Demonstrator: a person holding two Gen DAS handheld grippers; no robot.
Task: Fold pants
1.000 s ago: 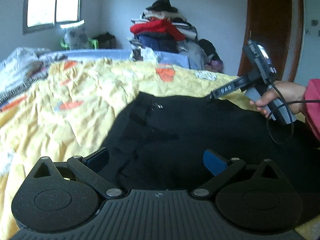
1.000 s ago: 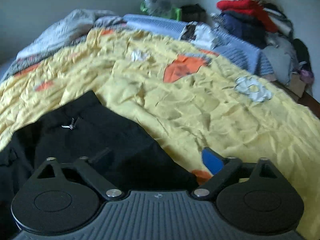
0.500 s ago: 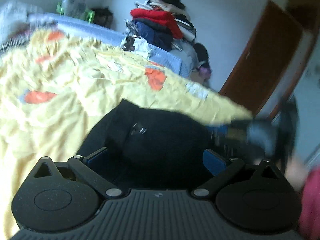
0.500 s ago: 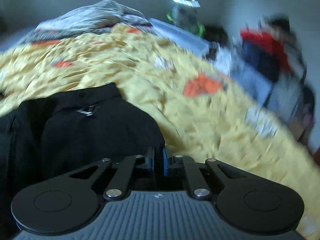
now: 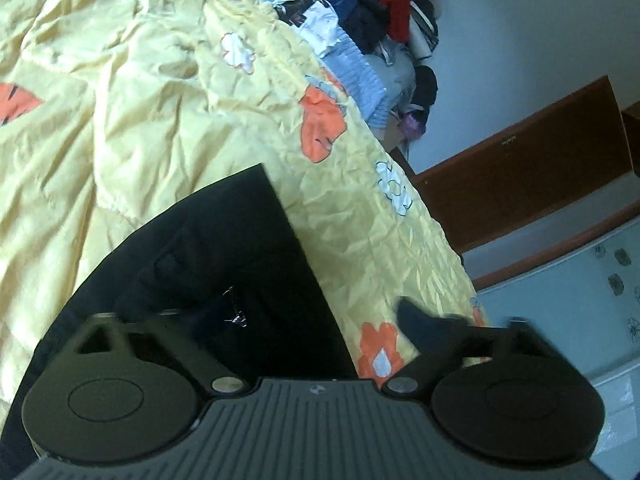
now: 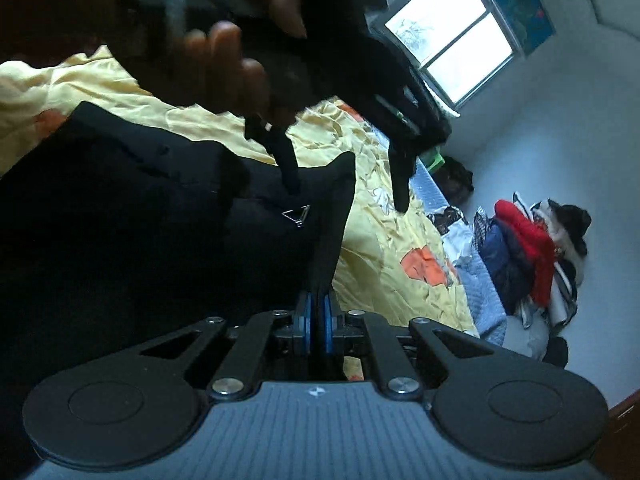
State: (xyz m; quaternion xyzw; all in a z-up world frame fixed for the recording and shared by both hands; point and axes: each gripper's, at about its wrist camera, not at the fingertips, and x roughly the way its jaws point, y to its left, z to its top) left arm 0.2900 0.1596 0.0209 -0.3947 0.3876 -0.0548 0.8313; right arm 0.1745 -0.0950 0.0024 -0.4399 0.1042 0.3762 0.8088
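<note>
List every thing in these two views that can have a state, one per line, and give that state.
right gripper: shut on a fold of the black pants.
left gripper: open, fingers spread above the pants.
black pants: on the bed, one edge pulled up by the right gripper.
yellow bedspread: spread over the bed, wrinkled.
clothes pile: heaped, unfolded.
window: looks shut.
</note>
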